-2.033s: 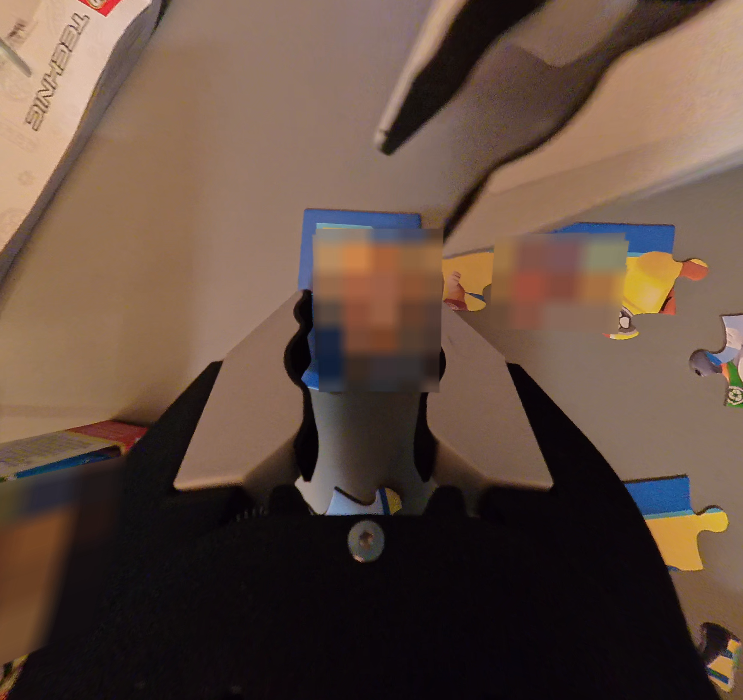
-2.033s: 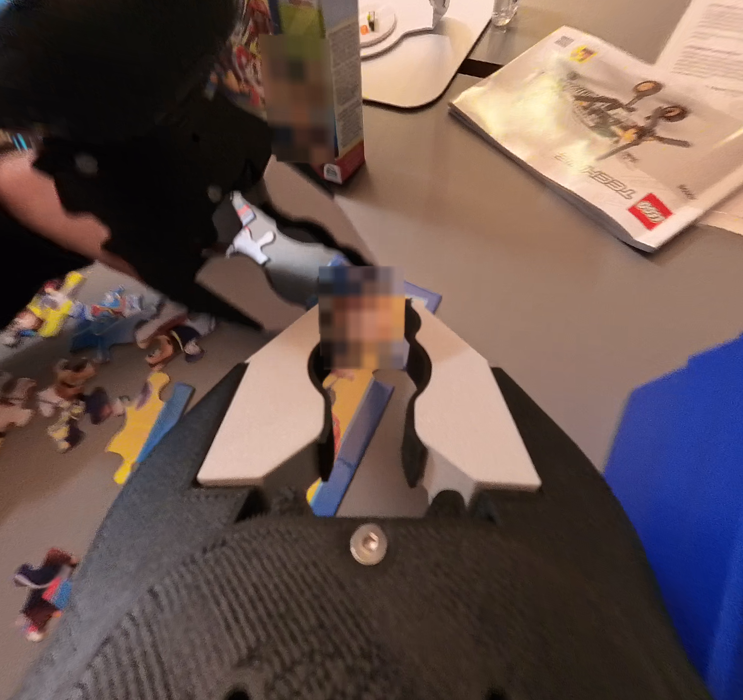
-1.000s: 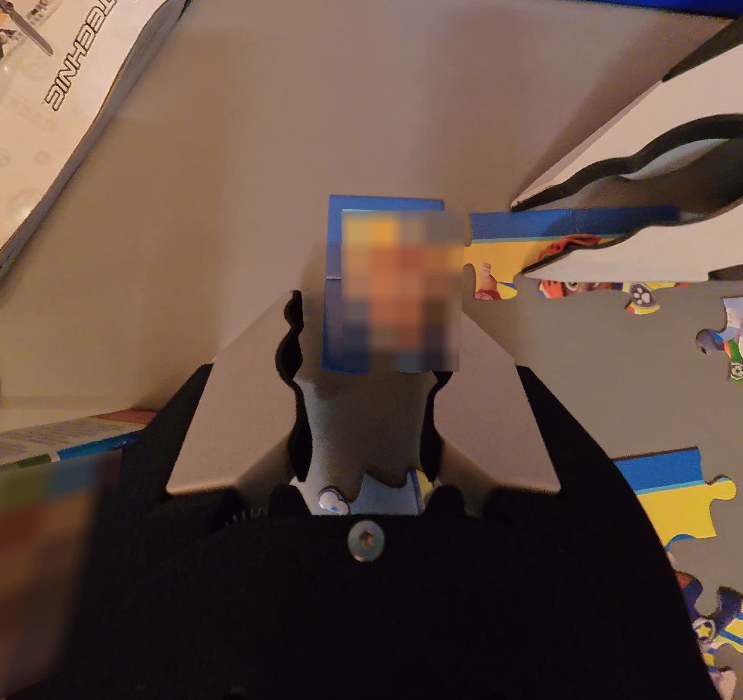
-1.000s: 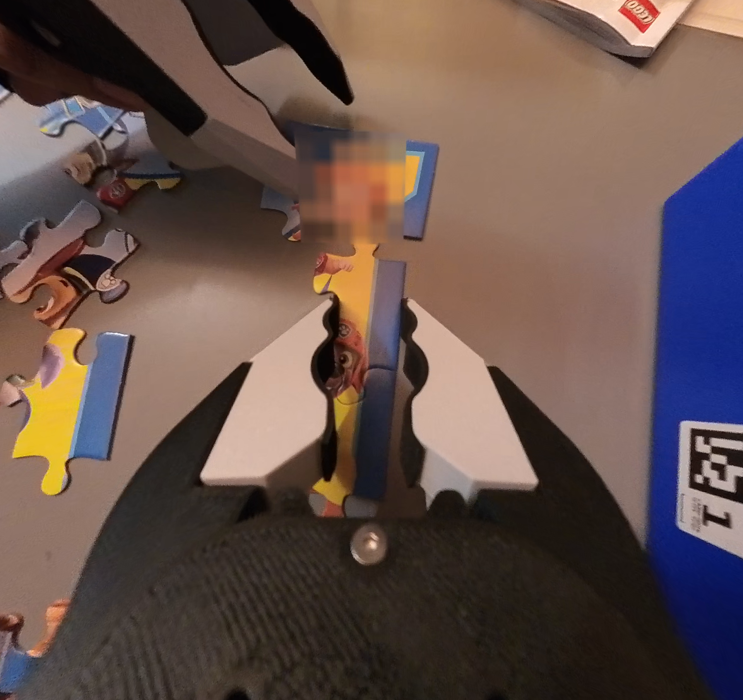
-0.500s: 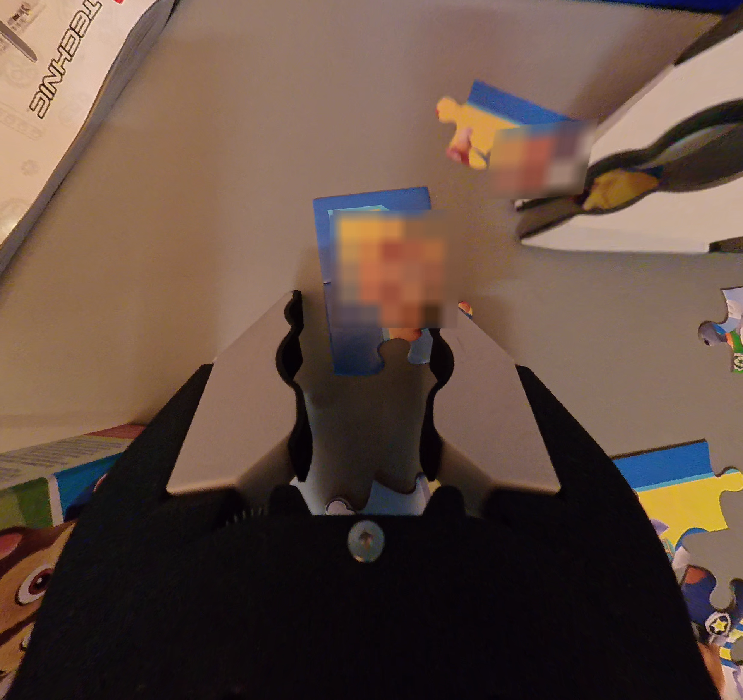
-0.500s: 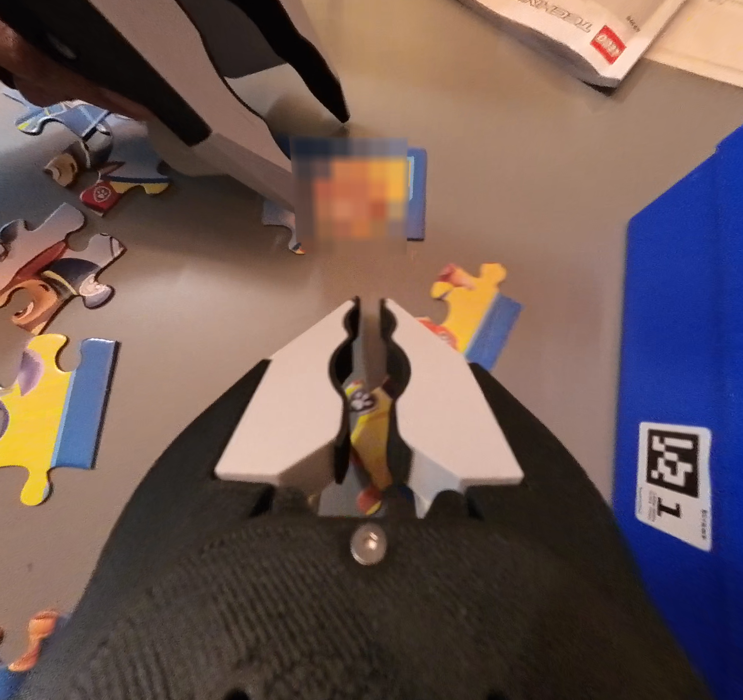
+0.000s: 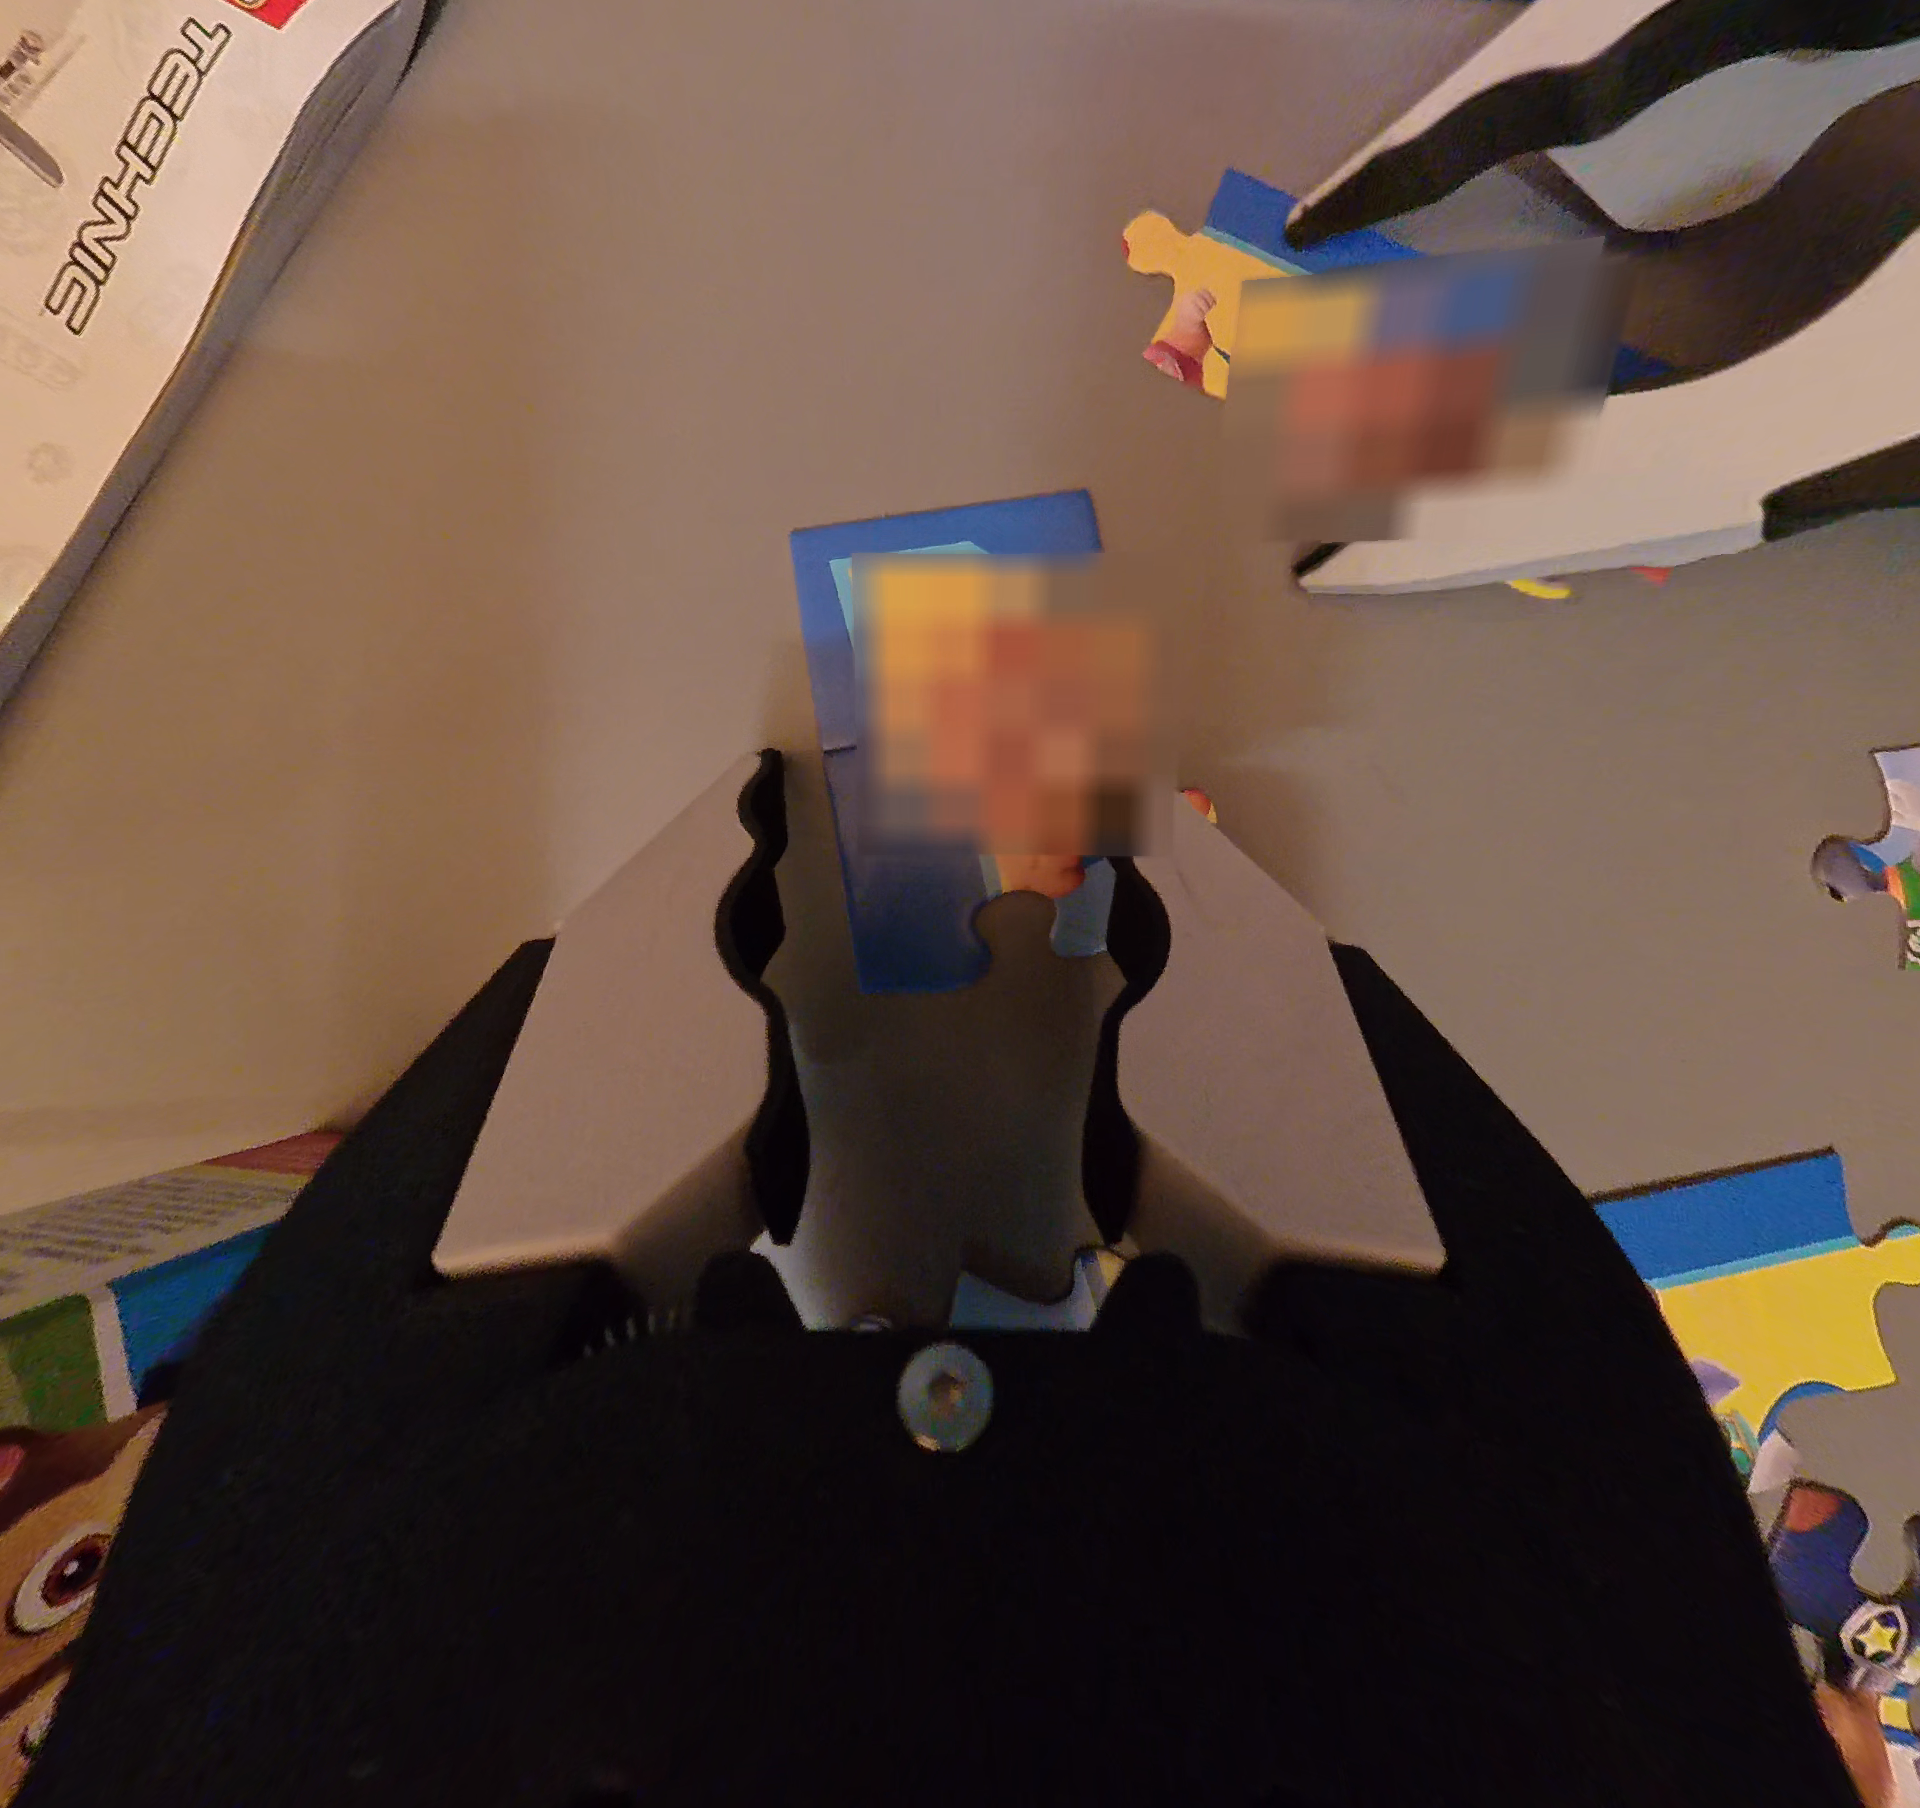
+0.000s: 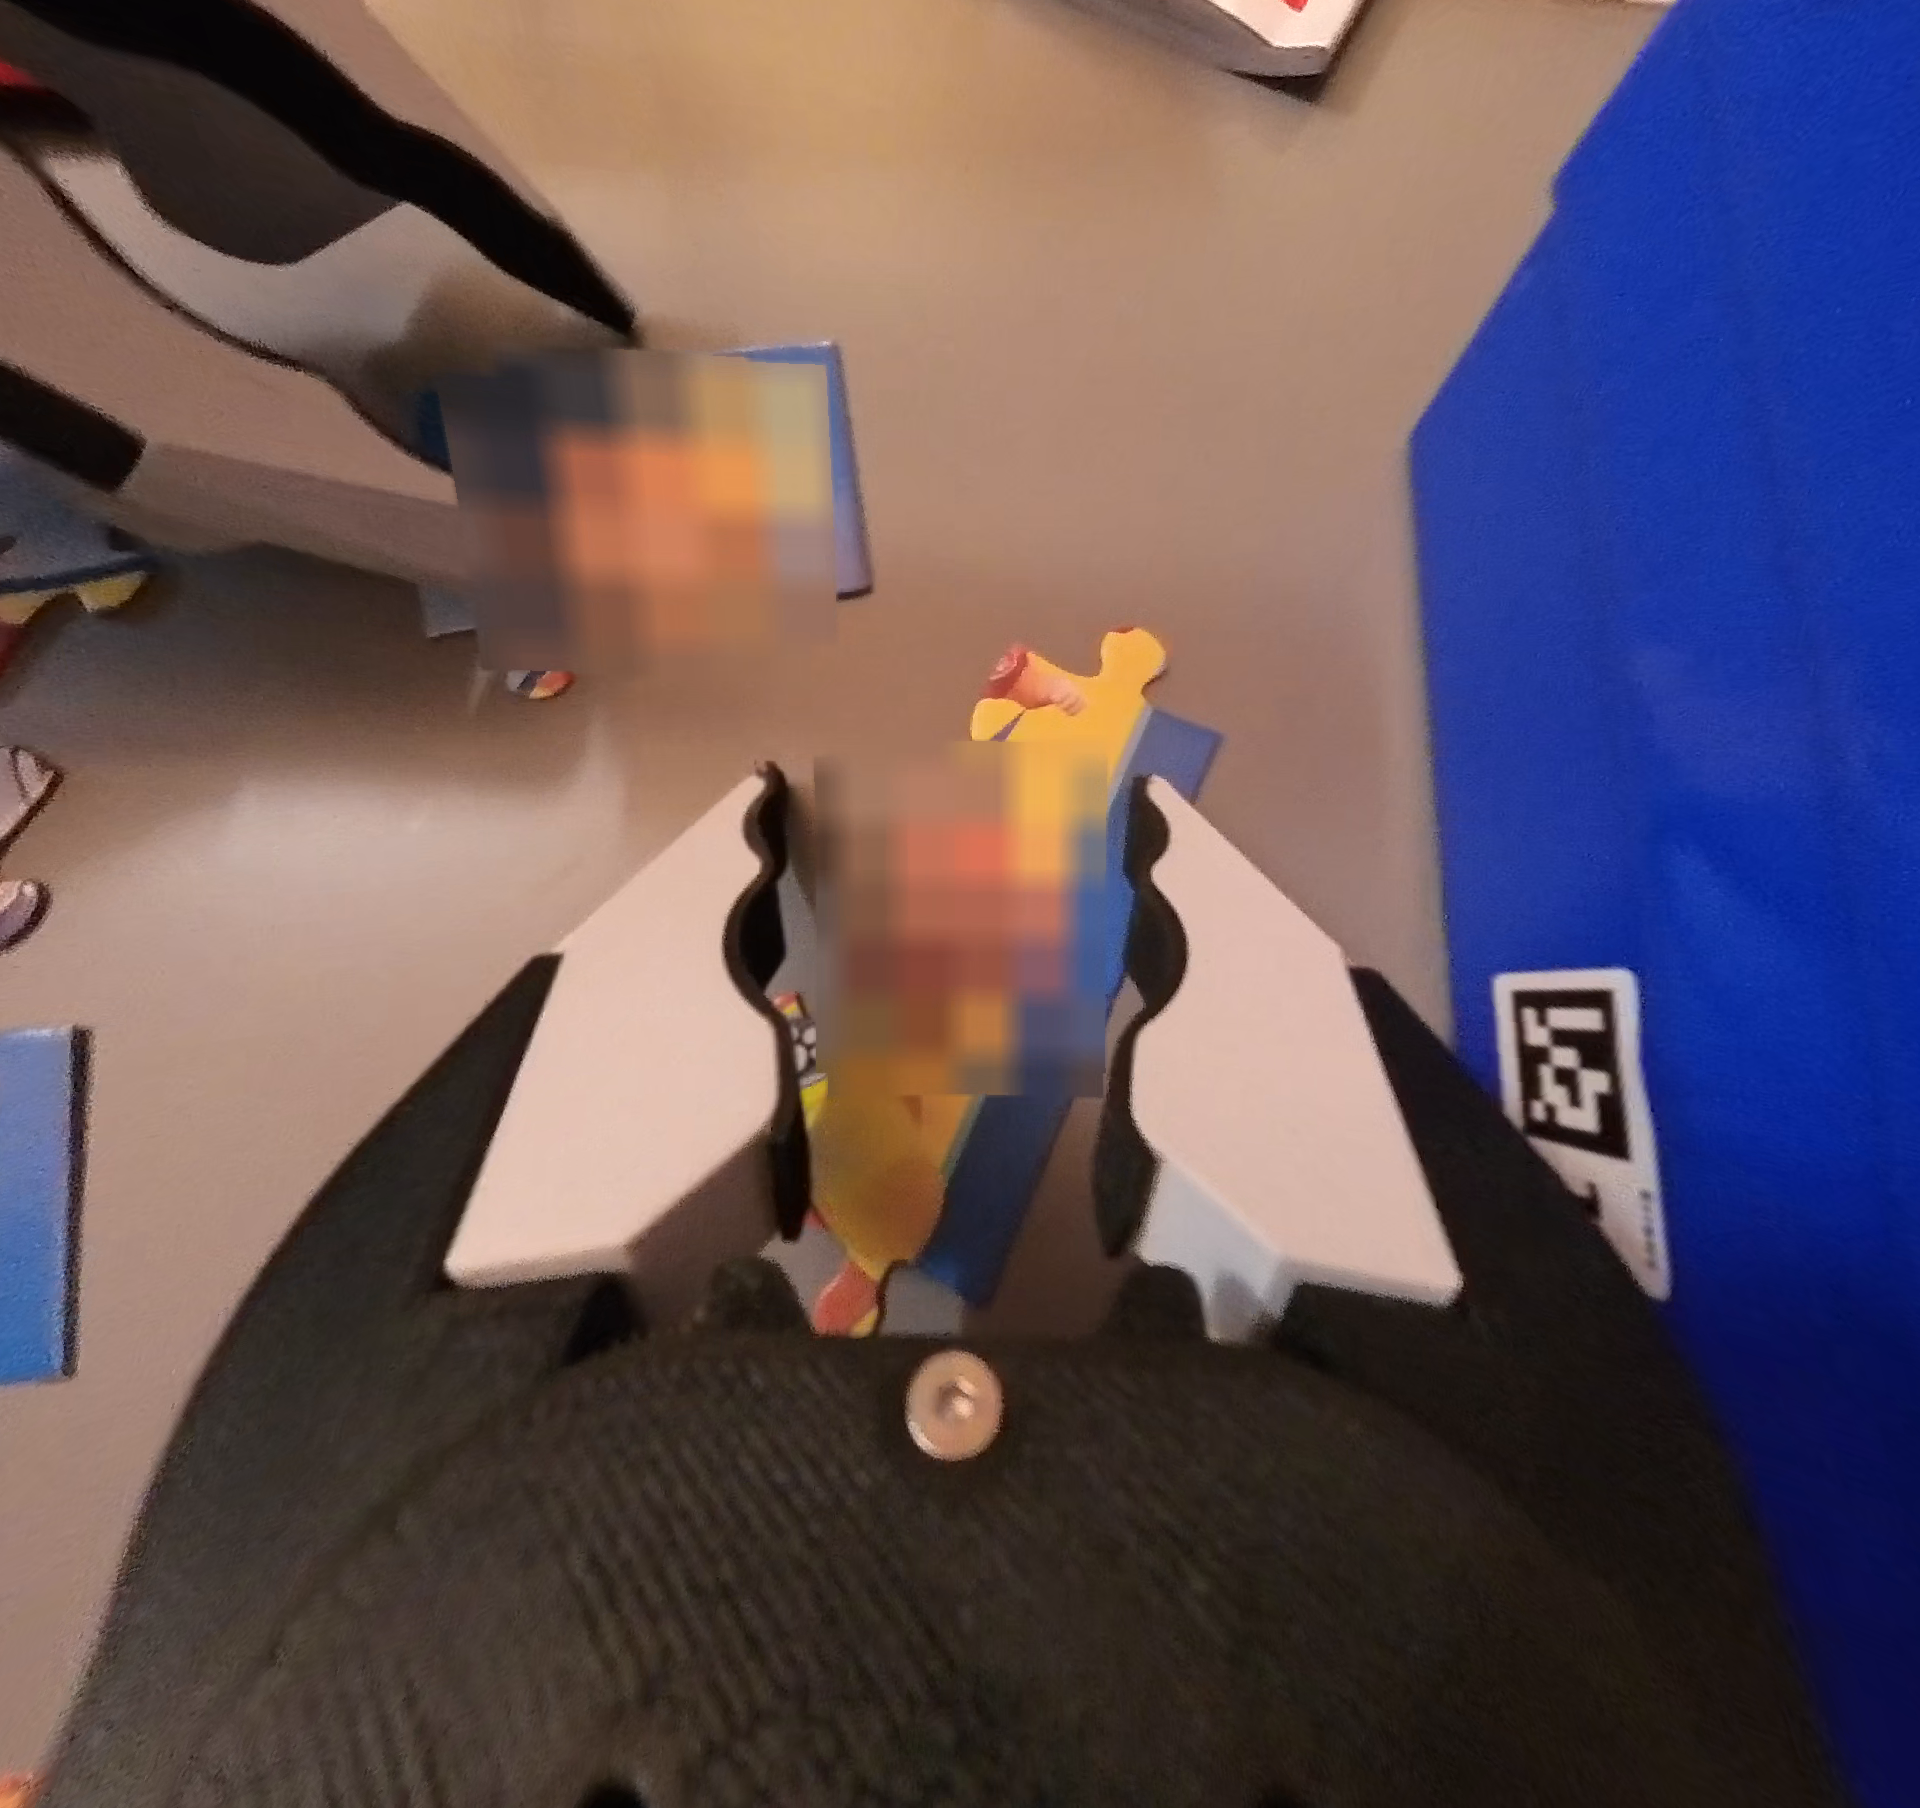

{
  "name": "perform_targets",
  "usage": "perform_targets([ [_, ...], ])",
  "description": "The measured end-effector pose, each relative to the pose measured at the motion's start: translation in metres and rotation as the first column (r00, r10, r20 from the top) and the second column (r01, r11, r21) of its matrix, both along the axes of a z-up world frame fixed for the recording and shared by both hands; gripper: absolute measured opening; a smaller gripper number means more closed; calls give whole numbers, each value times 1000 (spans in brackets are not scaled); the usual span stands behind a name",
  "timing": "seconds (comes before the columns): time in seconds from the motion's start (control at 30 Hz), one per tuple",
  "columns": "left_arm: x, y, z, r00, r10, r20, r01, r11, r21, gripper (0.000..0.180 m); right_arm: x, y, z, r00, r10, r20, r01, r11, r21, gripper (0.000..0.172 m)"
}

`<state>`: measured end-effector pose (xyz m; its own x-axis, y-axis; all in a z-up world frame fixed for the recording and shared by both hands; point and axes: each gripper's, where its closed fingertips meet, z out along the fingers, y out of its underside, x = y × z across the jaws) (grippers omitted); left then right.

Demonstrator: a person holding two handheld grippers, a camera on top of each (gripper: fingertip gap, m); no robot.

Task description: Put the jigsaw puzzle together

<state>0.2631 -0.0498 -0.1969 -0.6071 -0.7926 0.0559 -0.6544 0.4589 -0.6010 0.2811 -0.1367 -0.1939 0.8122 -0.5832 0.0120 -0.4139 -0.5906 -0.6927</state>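
Both grippers' jaws stand wide, and the right gripper (image 8: 951,792) straddles the yellow-and-blue puzzle piece (image 8: 1101,693) beside the blue box (image 8: 1662,511) without pinching it, so closing skewed could shove it under that box.

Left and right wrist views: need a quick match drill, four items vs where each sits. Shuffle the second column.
Items:
1. corner puzzle piece
2. yellow-tab puzzle piece
3. white booklet
4. blue box

Places:
A. far left of the left gripper
B. on the table between the open right gripper fingers
C. along the right edge, right wrist view
D. on the table between the open left fingers

Pairs: 1-D, 2-B, 3-A, 4-C
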Motion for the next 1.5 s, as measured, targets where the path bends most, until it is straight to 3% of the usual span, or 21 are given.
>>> perform_targets([
  [0.2,-3,2,0,1000,-4,-4,4,1000,1,59,-57,12,6,964,250,-94,-239,965,108,48],
  [0.3,-3,2,0,1000,-1,0,1,1000,1,58,-50,3,14,979,198,-44,-189,970,151,52],
  [0.43,-2,1,0,1000,2,1,-2,1000,1,58,-26,-12,6,998,49,-31,-46,996,81,56],
  [0.8,-2,0,0,1000,-3,3,3,1000,-1,57,-49,27,3,963,258,-78,-248,961,123,44],
  [0.97,-2,0,0,1000,-10,4,10,1000,0,57,-44,23,1,968,250,-18,-249,966,68,29],
  [1.2,-1,0,0,1000,-10,6,10,1000,-5,57,-45,24,0,967,255,30,-255,967,3,29],
  [1.5,-1,-3,0,1000,-15,5,15,1000,1,56,-44,23,0,971,239,1,-239,971,24,29],
])
